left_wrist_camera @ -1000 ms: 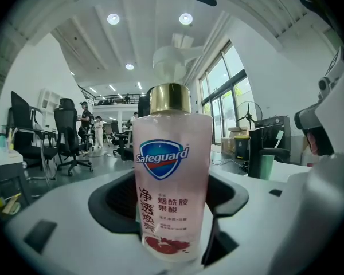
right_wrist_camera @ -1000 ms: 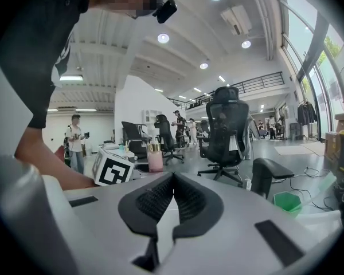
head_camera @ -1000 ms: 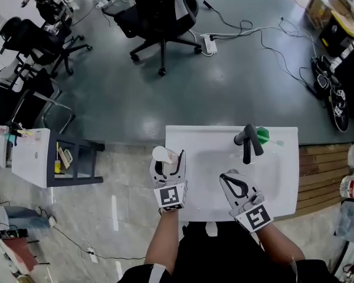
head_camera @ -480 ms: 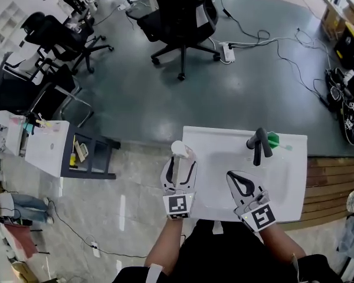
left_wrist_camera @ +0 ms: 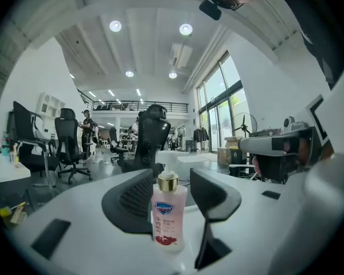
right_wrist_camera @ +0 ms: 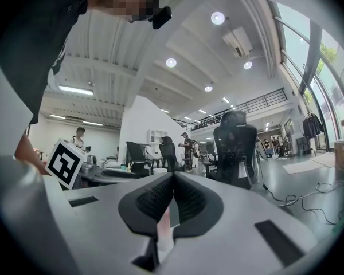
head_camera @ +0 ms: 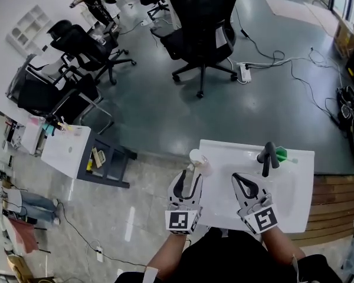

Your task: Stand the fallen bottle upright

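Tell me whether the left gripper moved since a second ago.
Yes. In the head view the left gripper has shifted down the picture against the sink's left rim, jaws closing with the bottle between them.

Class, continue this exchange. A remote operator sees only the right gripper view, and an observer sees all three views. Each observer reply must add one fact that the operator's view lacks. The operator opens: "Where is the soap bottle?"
Observer: The bottle is upright between the jaws of the left gripper, which are closing.
Operator: Where is that?
Observer: At the left edge of a white sink, near its far corner.
Operator: What is around the right gripper?
Observer: It hovers over the basin, with a black faucet just beyond it.
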